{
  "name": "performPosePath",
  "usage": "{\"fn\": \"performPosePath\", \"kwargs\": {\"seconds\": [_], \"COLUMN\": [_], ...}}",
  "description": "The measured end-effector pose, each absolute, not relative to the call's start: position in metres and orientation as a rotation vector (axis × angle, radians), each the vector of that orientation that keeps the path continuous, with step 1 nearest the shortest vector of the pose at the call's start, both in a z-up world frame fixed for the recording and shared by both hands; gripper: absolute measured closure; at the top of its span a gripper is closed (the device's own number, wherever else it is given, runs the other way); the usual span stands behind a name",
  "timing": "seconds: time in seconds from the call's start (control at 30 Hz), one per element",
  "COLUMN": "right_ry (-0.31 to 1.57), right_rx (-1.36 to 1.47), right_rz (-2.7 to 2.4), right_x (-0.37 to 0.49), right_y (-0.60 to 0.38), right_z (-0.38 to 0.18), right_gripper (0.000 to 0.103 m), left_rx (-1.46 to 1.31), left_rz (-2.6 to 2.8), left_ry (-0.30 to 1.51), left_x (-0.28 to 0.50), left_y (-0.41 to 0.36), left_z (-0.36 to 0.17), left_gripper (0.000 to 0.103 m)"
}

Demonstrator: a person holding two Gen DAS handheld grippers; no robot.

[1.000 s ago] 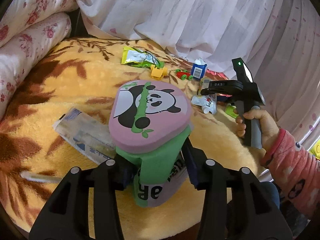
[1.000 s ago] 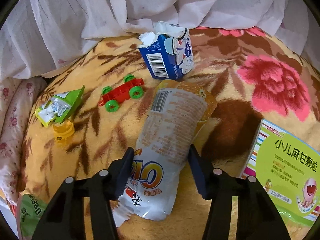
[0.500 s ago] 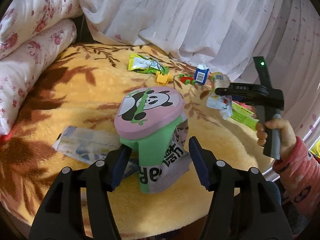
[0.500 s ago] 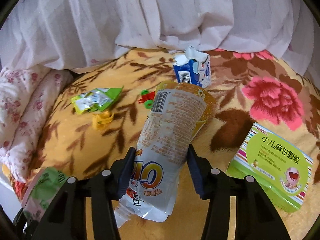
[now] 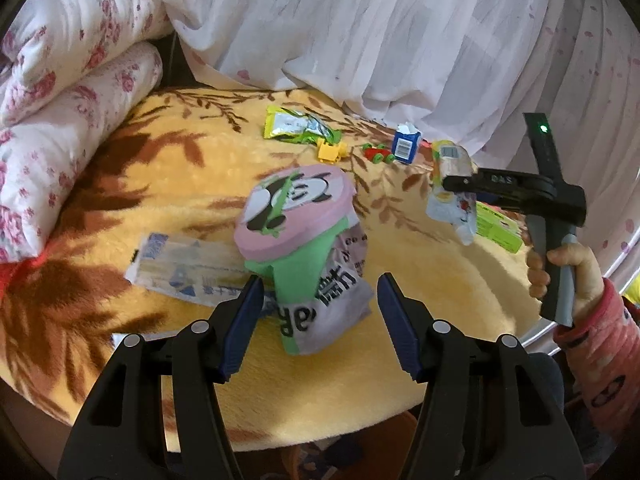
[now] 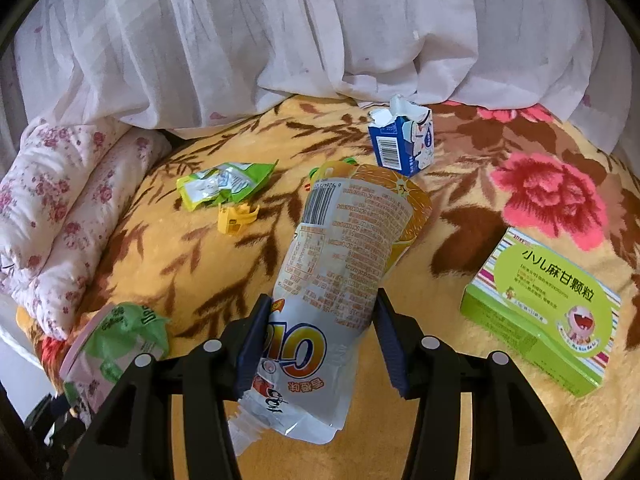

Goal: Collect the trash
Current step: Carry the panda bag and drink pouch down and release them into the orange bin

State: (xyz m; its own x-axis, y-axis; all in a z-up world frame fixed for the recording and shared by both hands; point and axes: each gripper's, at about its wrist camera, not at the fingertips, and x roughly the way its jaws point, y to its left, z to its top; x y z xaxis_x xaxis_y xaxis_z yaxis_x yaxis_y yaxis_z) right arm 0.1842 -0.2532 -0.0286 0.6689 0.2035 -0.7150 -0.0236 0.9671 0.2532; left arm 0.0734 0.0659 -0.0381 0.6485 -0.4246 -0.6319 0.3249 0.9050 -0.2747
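Observation:
My right gripper [image 6: 320, 344] is shut on an orange-and-white drink pouch [image 6: 340, 280] and holds it above the bed; the pouch also shows in the left wrist view [image 5: 452, 192]. My left gripper [image 5: 320, 320] stands open, its fingers apart around a pink-and-green panda packet [image 5: 304, 248] that touches only the left finger and looks blurred. The packet also shows in the right wrist view [image 6: 116, 344]. A torn blue carton [image 6: 404, 144], a green wrapper [image 6: 224, 184] and a clear plastic bag [image 5: 184, 268] lie on the blanket.
A green medicine box [image 6: 540, 316] lies at the right. A yellow toy [image 6: 236, 220] and a red toy car [image 5: 378, 154] lie mid-bed. Floral pillows [image 5: 72, 120] sit at the left, white curtains [image 6: 280, 32] behind. The bed edge [image 5: 320, 436] is near.
Both grippers have pulled back and up from the bed. The right one lifted the pouch. The left jaws have widened around the panda packet, which now tilts and blurs.

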Motion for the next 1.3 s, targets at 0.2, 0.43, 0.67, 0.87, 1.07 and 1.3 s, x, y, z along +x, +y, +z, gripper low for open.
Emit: {"fn": "performPosePath", "kwargs": {"seconds": [0.2,0.43,0.67,0.87,1.07,1.3], "right_ry": [0.819,0.808,0.784,0.738,0.688,0.677], "right_rx": [0.23,0.244,0.252,0.205,0.151,0.104], "right_rz": [0.125,0.115,0.135,0.196,0.265,0.353], "right_x": [0.177,0.17,0.155,0.12,0.066,0.007], "right_y": [-0.256,-0.267,-0.271,-0.262,-0.249,-0.237], "right_z": [-0.024,-0.021,-0.011,0.012,0.033,0.044], "right_gripper": [0.052,0.052,0.052,0.052,0.052,0.052], "left_rx": [-0.157,-0.131,-0.158,-0.144,-0.11,-0.097], "left_rz": [-0.424,-0.428,-0.484,-0.538,-0.573,-0.638], "left_ry": [0.763,0.783,0.752,0.706,0.669,0.663], "left_x": [0.09,0.098,0.09,0.074,0.048,0.008], "left_y": [0.062,0.047,0.041,0.038,0.036,0.037], "left_z": [-0.038,-0.031,-0.019,0.001,0.022,0.042], "left_gripper": [0.047,0.082,0.088,0.09,0.09,0.091]}}
